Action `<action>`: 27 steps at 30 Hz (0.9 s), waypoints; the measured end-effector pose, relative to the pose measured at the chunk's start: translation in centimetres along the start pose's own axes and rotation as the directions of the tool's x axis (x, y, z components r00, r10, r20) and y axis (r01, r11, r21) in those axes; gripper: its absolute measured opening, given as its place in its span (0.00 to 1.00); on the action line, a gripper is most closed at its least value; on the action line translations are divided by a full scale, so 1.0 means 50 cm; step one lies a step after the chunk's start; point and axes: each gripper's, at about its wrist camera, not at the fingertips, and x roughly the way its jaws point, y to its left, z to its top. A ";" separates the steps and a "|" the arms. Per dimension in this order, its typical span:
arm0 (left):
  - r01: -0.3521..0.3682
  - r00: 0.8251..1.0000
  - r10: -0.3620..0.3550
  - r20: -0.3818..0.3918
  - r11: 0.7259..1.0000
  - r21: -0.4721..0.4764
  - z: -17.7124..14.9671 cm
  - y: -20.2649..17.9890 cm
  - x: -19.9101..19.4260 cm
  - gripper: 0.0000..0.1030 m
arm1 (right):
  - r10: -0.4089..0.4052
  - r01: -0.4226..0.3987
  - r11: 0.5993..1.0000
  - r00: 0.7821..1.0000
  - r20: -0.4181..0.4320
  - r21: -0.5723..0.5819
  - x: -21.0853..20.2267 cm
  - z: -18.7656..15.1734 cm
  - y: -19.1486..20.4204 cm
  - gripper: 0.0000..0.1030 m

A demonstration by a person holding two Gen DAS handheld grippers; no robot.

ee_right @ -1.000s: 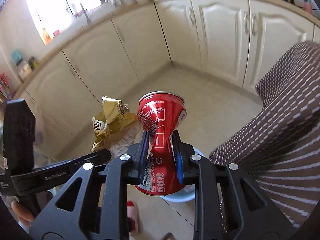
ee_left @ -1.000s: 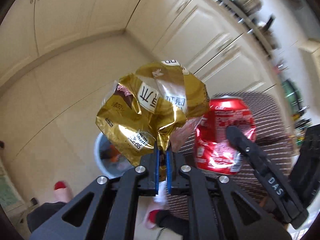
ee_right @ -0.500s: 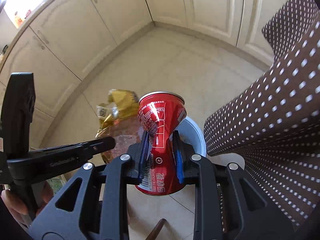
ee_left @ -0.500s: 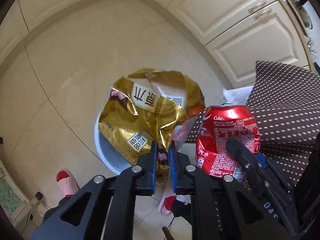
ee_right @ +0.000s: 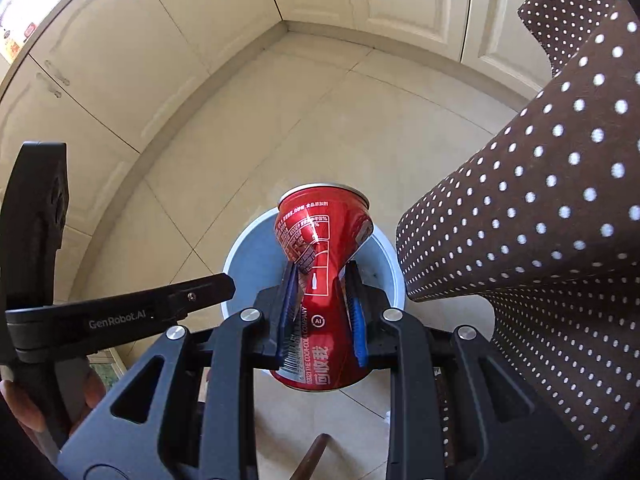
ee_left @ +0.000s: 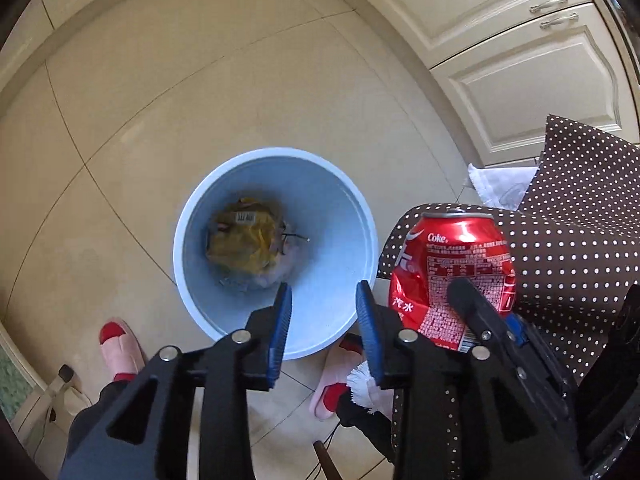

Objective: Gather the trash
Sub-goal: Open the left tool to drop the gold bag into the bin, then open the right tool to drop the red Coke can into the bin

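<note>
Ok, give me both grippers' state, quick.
Left gripper: jaws opening, nothing between them; wrapper lies in the bin.
Right gripper: shut on the can.

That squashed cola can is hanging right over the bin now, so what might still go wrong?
1. The right gripper pinches the crushed Coke can at its dented waist; it may slip out early.
2. In the left wrist view the can sits beside the pale blue bin's rim, so it might fall outside.
3. The polka-dot cloth hangs close and could snag it.
The left gripper is opening and empty; the gold wrapper is already in the bin.
</note>
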 end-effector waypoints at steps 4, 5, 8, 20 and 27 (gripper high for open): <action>0.001 1.000 -0.001 -0.007 0.999 -0.035 0.007 0.016 -0.004 0.32 | 0.008 -0.008 1.000 1.000 -0.011 -0.002 0.025 0.012 0.002 0.24; 0.001 1.000 -0.001 -0.009 0.999 -0.043 0.011 0.010 0.001 0.32 | 0.010 -0.010 1.000 1.000 -0.014 -0.002 0.031 0.013 0.003 0.24; -0.004 1.000 0.004 -0.006 0.998 -0.061 0.011 0.014 -0.001 0.32 | 0.017 -0.017 1.000 1.000 -0.024 -0.003 0.052 0.017 0.010 0.24; 0.021 1.000 -0.021 0.001 0.998 -0.064 0.015 0.019 -0.013 0.32 | 0.013 -0.013 1.000 1.000 -0.014 0.017 0.072 0.021 0.016 0.26; 0.019 1.000 -0.017 0.023 0.999 -0.048 0.014 0.012 -0.026 0.32 | -0.002 0.002 1.000 1.000 0.002 -0.002 0.048 0.022 0.012 0.28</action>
